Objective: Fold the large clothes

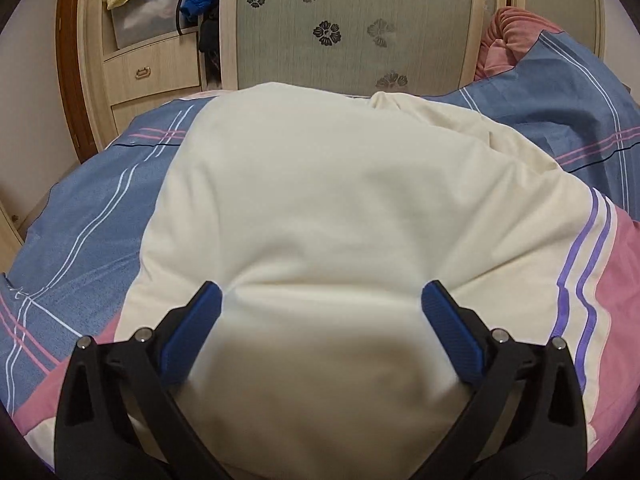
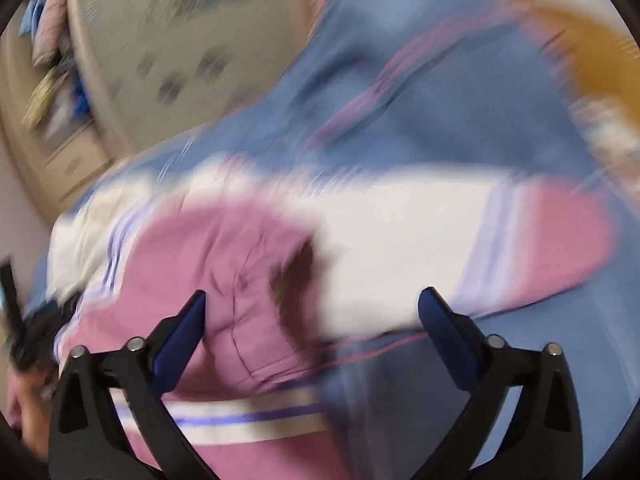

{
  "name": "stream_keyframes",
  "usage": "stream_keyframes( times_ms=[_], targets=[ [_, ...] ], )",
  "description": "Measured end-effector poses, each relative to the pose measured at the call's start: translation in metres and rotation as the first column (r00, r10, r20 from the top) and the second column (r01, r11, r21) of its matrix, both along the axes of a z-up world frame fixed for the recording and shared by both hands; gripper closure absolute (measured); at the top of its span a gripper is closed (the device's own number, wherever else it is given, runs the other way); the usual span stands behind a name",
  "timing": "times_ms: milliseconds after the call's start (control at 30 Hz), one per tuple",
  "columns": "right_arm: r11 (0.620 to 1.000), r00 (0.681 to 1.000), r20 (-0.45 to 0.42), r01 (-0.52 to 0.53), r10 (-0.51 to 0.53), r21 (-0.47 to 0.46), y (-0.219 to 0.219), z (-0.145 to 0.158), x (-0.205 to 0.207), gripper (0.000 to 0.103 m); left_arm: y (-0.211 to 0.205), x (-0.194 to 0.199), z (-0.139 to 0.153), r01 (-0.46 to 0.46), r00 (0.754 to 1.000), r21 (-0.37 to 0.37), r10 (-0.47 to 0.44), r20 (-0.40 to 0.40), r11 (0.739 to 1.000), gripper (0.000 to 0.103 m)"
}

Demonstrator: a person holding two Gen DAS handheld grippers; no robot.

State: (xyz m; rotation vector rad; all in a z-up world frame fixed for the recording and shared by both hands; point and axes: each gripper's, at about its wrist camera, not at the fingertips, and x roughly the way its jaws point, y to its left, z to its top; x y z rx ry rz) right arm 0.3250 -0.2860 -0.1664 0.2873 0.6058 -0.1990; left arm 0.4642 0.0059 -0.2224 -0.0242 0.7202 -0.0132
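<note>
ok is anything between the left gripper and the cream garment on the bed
Nothing visible. The left gripper has its jaws wide open right over the cream garment, bare cloth between them. The garment lies on the blue striped bedcover.

Both wrist views look closely down at the bedspread [image 1: 80, 216].

The garment [image 1: 320, 200] lies on the bedspread [image 1: 80, 216] (wardrobe [image 1: 352, 20] behind).

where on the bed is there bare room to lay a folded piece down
Bare blue bedsheet lies left of the cream garment, toward the drawers. More shows at upper right, below the pink pillow. The middle is crowded: the garment fills it, with both grippers' jaws open above.
</note>
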Motion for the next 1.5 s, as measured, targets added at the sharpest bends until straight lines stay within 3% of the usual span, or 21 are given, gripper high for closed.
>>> stream_keyframes(
  times_ms=[67, 133, 233, 300, 333, 367, 467, 533, 567, 600, 667, 733, 900, 967, 1000, 1067, 1133, 1300, 1433, 1467, 1500],
  targets=[
    [0.991, 0.981, 0.148, -0.129, 0.124, 0.026, 0.033, 0.027, -0.009, 0.001, -0.002, -0.002, 0.002, -0.002, 1.0, 0.0, 0.002, -0.003, 1.0, 0.002],
    [0.96, 0.941, 0.189, -0.278, 0.281, -0.045, 0.087, 0.036, 0.006, 0.001, 0.001, -0.006, 0.001, -0.006, 1.0, -0.005, 0.006, -0.002, 1.0, 0.002],
    [0.91, 0.926, 0.019, -0.366, 0.377, -0.195, 0.172, 0.009, 0.057, 0.001, 0.002, -0.006, 0.001, -0.011, 1.0, -0.011, 0.011, -0.001, 1.0, 0.002],
    [0.896, 0.896, -0.097, -0.44, 0.433, -0.064, 0.196, -0.03, 0.099, 0.001, 0.003, -0.005, 0.001, -0.014, 1.0, -0.016, 0.014, -0.003, 1.0, 0.002],
    [0.903, 0.893, -0.141, -0.431, 0.427, 0.008, 0.197, -0.05, 0.115, 0.001, 0.004, -0.004, 0.0, -0.016, 1.0, -0.019, 0.016, -0.005, 1.0, 0.002],
    [0.914, 0.906, -0.121, -0.404, 0.405, 0.032, 0.193, -0.067, 0.123, 0.001, 0.002, -0.002, -0.002, -0.02, 1.0, 0.008, 0.02, -0.016, 1.0, 0.002],
    [0.933, 0.929, -0.095, -0.36, 0.359, 0.0, 0.168, -0.076, 0.121, 0.002, 0.0, -0.003, -0.003, -0.018, 1.0, 0.023, 0.019, -0.015, 1.0, 0.002],
    [0.945, 0.952, -0.119, -0.298, 0.283, -0.136, 0.151, -0.075, 0.114, 0.002, 0.003, -0.002, -0.002, -0.02, 1.0, 0.003, 0.02, -0.016, 1.0, 0.002],
    [0.953, 0.977, -0.129, -0.199, 0.172, -0.229, 0.136, -0.076, 0.11, 0.002, 0.004, -0.002, -0.002, -0.021, 1.0, -0.002, 0.021, -0.017, 1.0, 0.002],
    [0.961, 0.984, -0.127, -0.149, 0.122, -0.233, 0.119, -0.078, 0.107, 0.002, 0.003, -0.002, -0.002, -0.02, 1.0, -0.001, 0.02, -0.015, 1.0, 0.002],
    [0.993, 0.987, -0.129, -0.102, 0.094, -0.055, 0.069, -0.087, 0.102, 0.001, 0.001, -0.002, -0.002, -0.019, 1.0, 0.006, 0.019, -0.012, 1.0, 0.002],
    [0.998, 0.991, -0.126, -0.058, 0.053, -0.034, 0.047, -0.09, 0.096, 0.001, 0.0, -0.002, -0.002, -0.015, 1.0, 0.009, 0.015, -0.01, 1.0, 0.002],
    [0.979, 0.989, -0.146, -0.058, 0.029, -0.195, 0.069, -0.087, 0.1, 0.001, 0.0, -0.005, 0.001, -0.029, 0.999, 0.025, 0.03, -0.019, 0.999, 0.002],
    [0.983, 0.99, -0.134, -0.07, 0.047, -0.168, 0.07, -0.084, 0.098, 0.001, -0.003, -0.015, 0.021, -0.011, 0.997, 0.099, 0.018, -0.074, 0.995, 0.002],
    [0.988, 0.99, -0.13, -0.076, 0.059, -0.134, 0.066, -0.082, 0.097, 0.001, -0.005, -0.022, 0.037, 0.053, 0.996, 0.124, -0.044, -0.078, 0.991, 0.002],
    [0.994, 0.989, -0.126, -0.085, 0.075, -0.076, 0.058, -0.082, 0.099, 0.001, -0.011, -0.048, 0.065, 0.203, 0.979, 0.24, -0.2, -0.037, 0.949, 0.002],
    [0.994, 0.988, -0.133, -0.091, 0.081, -0.068, 0.063, -0.085, 0.104, 0.001, -0.006, -0.08, 0.074, 0.289, 0.955, 0.411, -0.293, -0.054, 0.865, 0.002],
    [0.991, 0.986, -0.139, -0.108, 0.097, -0.073, 0.065, -0.085, 0.107, 0.001, 0.025, -0.108, 0.042, 0.392, 0.913, 0.545, -0.387, -0.13, 0.741, 0.002],
    [0.992, 0.985, -0.138, -0.11, 0.1, -0.066, 0.064, -0.084, 0.106, 0.001, 0.028, -0.08, -0.002, 0.37, 0.927, 0.612, -0.316, -0.2, 0.699, 0.002],
    [0.992, 0.985, -0.139, -0.111, 0.101, -0.067, 0.064, -0.084, 0.106, 0.001, 0.027, -0.074, -0.008, 0.345, 0.936, 0.635, -0.305, -0.177, 0.691, 0.002],
    [0.992, 0.985, -0.141, -0.112, 0.102, -0.065, 0.063, -0.084, 0.107, 0.001, 0.028, -0.069, -0.009, 0.294, 0.95, 0.648, -0.288, -0.12, 0.702, 0.002]
  ],
)
